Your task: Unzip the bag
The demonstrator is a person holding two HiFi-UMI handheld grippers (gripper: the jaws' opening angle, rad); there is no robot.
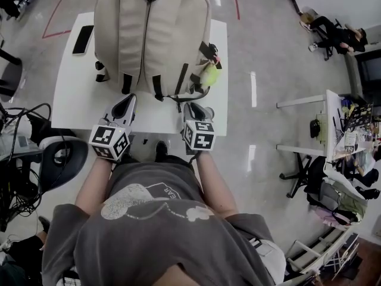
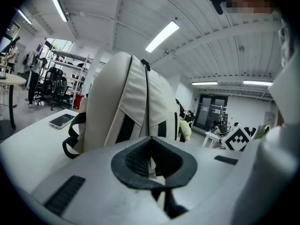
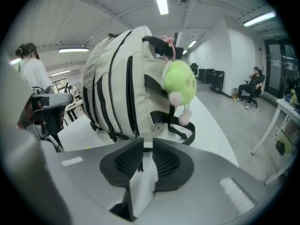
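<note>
Approach step: the bag [image 1: 152, 34] is standing on the table [image 1: 71, 100], upper centre. The left tool [image 1: 128, 100] is resting closed and empty. The right tool [image 1: 193, 107], barely parted and empty, is facing the zipper [image 3: 131, 102]. The likely next move calls for seating the pull between its jaws.

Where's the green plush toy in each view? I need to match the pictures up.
Head view: the green plush toy hangs at the backpack's lower right edge.
Left gripper view: small, peeking out just right of the backpack.
Right gripper view: large, upper centre, on the backpack's side.
Shared landmark: the backpack, in all three views.
</note>
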